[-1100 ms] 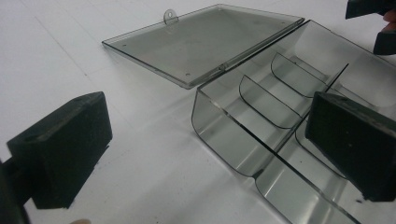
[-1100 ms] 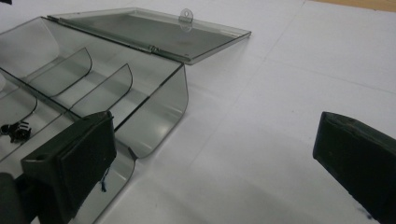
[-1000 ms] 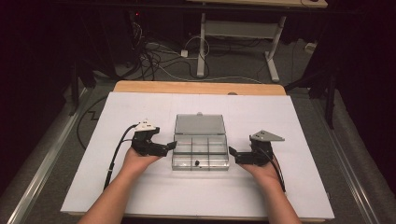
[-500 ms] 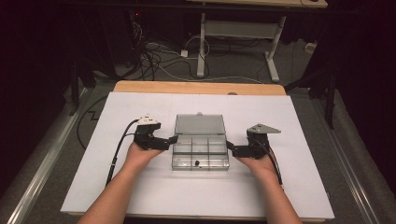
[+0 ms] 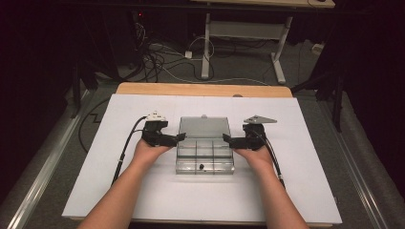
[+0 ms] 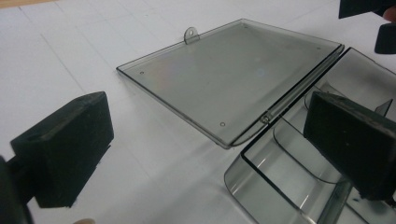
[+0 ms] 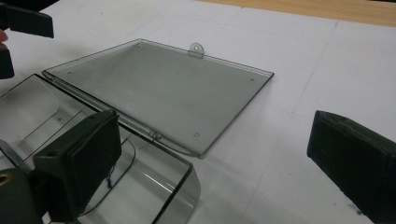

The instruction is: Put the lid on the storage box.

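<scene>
Both forearms reach forward, one on each side of the clear compartment box (image 5: 205,151). The left gripper (image 5: 177,138) sits at the box's left back corner, jaws spread wide, one over the box's corner. The right gripper (image 5: 228,141) mirrors it at the right back corner, jaws likewise wide apart.

Clear smoky glossy plastic box (image 5: 205,155) with smooth lid (image 6: 224,79); matt white sheet (image 5: 143,200); wood table edge (image 5: 200,89) at twelve o'clock.
</scene>
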A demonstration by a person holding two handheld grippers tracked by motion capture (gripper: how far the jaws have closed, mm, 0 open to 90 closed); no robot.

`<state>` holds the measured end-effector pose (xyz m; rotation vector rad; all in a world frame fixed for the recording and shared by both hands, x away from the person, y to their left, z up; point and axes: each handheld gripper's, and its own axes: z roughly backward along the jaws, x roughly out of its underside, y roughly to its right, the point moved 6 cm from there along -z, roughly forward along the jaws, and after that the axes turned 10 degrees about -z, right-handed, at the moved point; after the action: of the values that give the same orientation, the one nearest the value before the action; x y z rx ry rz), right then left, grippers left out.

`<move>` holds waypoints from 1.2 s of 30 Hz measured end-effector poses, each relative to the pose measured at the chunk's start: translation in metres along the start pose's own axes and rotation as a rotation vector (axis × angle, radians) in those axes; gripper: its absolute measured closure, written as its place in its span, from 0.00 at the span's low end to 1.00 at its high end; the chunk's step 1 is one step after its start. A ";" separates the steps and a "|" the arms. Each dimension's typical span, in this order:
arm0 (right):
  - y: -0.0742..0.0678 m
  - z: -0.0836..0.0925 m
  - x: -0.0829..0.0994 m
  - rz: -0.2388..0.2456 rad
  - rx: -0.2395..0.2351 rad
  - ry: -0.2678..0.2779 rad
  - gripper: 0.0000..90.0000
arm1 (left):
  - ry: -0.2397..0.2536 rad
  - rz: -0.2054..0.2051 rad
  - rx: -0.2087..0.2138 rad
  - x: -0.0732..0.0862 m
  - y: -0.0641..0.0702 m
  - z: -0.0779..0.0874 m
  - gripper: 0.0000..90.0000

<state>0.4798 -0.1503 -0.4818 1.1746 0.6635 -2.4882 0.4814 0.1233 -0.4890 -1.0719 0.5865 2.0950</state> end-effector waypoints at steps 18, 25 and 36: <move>0.003 -0.032 -0.009 -0.086 -0.036 -0.060 0.17 | -0.004 0.024 0.020 -0.007 0.004 -0.022 0.03; 0.002 -0.039 -0.008 -0.095 -0.057 -0.080 0.18 | 0.001 0.022 0.017 -0.008 0.006 -0.026 0.05; 0.003 -0.050 -0.002 -0.149 -0.093 -0.110 0.18 | -0.008 0.028 0.020 -0.006 0.006 -0.029 0.06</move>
<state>0.5148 -0.1262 -0.5088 0.9805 0.8547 -2.5902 0.4944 0.0985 -0.4999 -1.0489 0.6203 2.1128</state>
